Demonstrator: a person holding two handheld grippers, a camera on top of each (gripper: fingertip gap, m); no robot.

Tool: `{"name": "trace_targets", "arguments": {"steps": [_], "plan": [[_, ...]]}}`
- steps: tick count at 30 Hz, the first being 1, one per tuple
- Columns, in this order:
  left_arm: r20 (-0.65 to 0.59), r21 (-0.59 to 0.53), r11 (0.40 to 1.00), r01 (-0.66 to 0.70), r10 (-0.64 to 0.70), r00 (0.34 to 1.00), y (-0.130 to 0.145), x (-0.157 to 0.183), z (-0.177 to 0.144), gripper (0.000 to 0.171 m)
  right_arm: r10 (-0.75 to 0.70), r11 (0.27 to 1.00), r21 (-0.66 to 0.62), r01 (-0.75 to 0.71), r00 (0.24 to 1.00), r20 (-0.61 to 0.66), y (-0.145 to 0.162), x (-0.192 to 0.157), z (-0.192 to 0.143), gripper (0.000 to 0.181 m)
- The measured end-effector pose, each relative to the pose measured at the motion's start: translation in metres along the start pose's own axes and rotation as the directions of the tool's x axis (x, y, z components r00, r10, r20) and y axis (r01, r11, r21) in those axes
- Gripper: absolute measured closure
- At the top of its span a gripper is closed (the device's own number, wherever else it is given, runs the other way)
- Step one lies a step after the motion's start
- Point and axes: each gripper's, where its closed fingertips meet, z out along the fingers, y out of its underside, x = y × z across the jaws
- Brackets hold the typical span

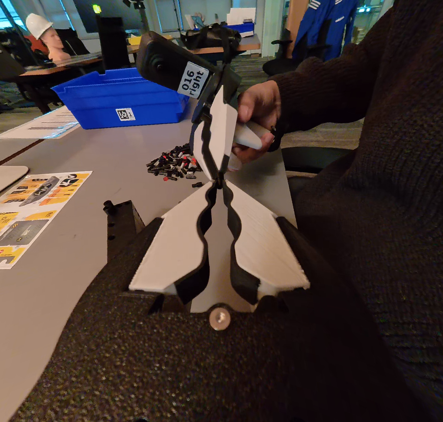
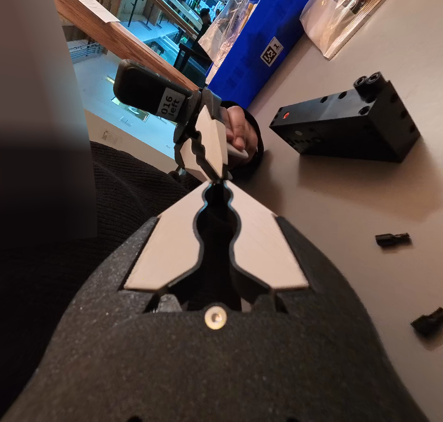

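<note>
- Left wrist view showed the left gripper [image 1: 218, 186] with its white fingers drawn together at the tips on a tiny black piece [image 1: 218, 182], held just above the grey table [image 1: 84, 254].
- The right gripper [image 1: 217, 176] met it tip to tip from above, its fingers also pinched narrow on that same small piece.
- A bare hand [image 1: 257, 122] in a dark knitted sleeve [image 1: 359, 86] gripped the right gripper's handle, tilting the tool steeply downward.
- Only this view showed a heap of small black, red and white parts [image 1: 176, 163] just behind the meeting tips, a yellow and grey sticker sheet [image 1: 31, 213] well left of them, and a blue bin [image 1: 119, 98] beyond the heap.
- Right wrist view showed the right gripper [image 2: 217, 183] closed nearly to touching at its tips against the left gripper [image 2: 219, 176]; the held piece was barely visible here.
- Only this view showed fully a black block [image 2: 347, 120] with holes lying right of the tips, and two loose black connectors [image 2: 393, 239] nearer the camera.
- A hand [image 2: 239, 132] held the left gripper's handle close to the table.
</note>
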Motion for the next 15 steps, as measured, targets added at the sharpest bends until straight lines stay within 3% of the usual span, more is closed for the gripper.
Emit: {"name": "trace_targets", "arguments": {"steps": [15], "plan": [[0.002,-0.003,1.000,-0.005,0.005,1.000,0.0003,0.0002,0.0004,0.168,-0.003,1.000,0.002,0.003,1.000,-0.012,0.0006,-0.0001,0.0013,0.173]]}}
